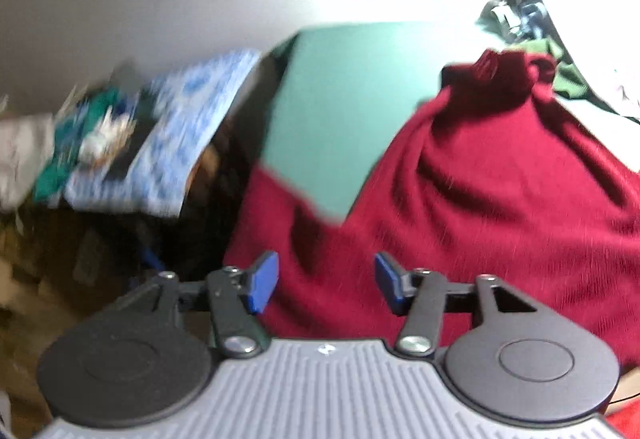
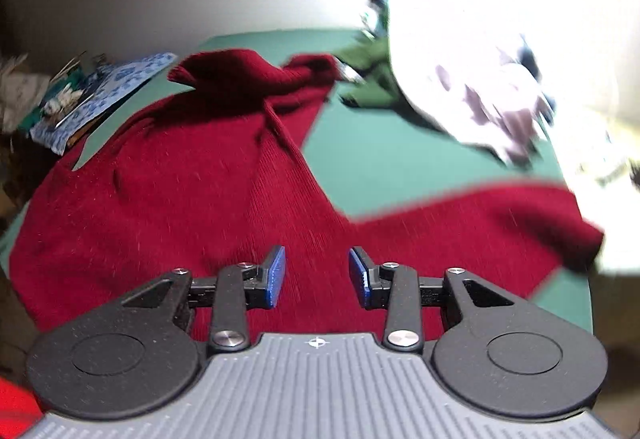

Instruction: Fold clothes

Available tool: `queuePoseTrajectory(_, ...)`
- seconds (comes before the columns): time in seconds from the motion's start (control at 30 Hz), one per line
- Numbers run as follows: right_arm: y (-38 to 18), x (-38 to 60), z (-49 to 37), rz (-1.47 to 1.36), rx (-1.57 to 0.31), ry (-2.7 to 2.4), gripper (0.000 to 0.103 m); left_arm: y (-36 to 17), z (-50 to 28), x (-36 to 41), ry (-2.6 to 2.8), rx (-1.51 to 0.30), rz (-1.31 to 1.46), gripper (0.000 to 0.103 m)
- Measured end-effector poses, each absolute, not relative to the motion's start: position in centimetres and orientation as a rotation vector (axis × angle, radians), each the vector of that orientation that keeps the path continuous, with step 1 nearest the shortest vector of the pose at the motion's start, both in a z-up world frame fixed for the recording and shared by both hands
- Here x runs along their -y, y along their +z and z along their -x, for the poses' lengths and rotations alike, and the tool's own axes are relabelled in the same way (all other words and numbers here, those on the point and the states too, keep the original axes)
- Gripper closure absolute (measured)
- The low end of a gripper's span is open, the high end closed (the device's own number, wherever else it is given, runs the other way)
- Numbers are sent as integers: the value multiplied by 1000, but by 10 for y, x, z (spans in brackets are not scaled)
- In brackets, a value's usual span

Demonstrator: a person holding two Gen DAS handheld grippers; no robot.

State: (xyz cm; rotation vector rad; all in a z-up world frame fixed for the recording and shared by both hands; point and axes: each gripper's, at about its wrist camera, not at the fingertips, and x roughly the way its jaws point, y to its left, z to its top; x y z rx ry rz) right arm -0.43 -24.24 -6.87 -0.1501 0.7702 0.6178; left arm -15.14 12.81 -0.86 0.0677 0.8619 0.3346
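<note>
Both my left gripper [image 1: 326, 281] and right gripper [image 2: 317, 277] hang open, empty; I'd pinch the red sweater [image 2: 180, 199] at its near hem corners, evenly.

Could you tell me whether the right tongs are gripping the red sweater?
No, the right tongs stand open above the red sweater, with nothing pinched between their blue pads.
</note>
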Motion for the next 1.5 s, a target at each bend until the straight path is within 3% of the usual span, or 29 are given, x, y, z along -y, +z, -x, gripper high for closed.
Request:
queuePoseTrajectory(0.23,-65,175,-47,207,-726,647,58,-32,43,-67,190,-793,-257,40)
queuePoseTrajectory(0.3,-66,158,-61,185,-742,645,51,-47,14,-56,173,-795,-286,42)
queuePoseTrajectory(0.43,-83,125,-85,180,-785,612,50,-76,-32,-62,150,-835,-296,43)
queuePoseTrajectory(0.47,-87,116,-89,185,-793,605,51,-83,-43,-65,147,-850,-298,48)
queuePoseTrajectory(0.5,-92,109,-92,198,-785,603,54,-88,-51,-70,140,-867,-287,53)
queuePoseTrajectory(0.57,-100,97,-98,240,-768,590,61,-98,-66,-81,125,-902,-254,73)
queuePoseTrajectory(0.63,-107,88,-103,261,-777,571,71,-101,-72,-93,96,-910,-207,79)
queuePoseTrajectory(0.7,-110,87,-109,234,-791,558,88,-100,-74,-100,80,-893,-190,87)
queuePoseTrajectory(1.0,-96,121,-112,108,-732,377,94,-97,-76,-145,69,-866,-92,89)
queuePoseTrajectory(1.2,-106,161,-131,82,-804,230,95,-104,-80,-170,129,-894,-47,89)
queuePoseTrajectory(1.33,-106,163,-137,140,-846,254,83,-101,-77,-191,183,-905,7,86)
queuePoseTrajectory(1.5,-67,148,-145,122,-718,393,68,-72,-71,-197,182,-847,17,78)
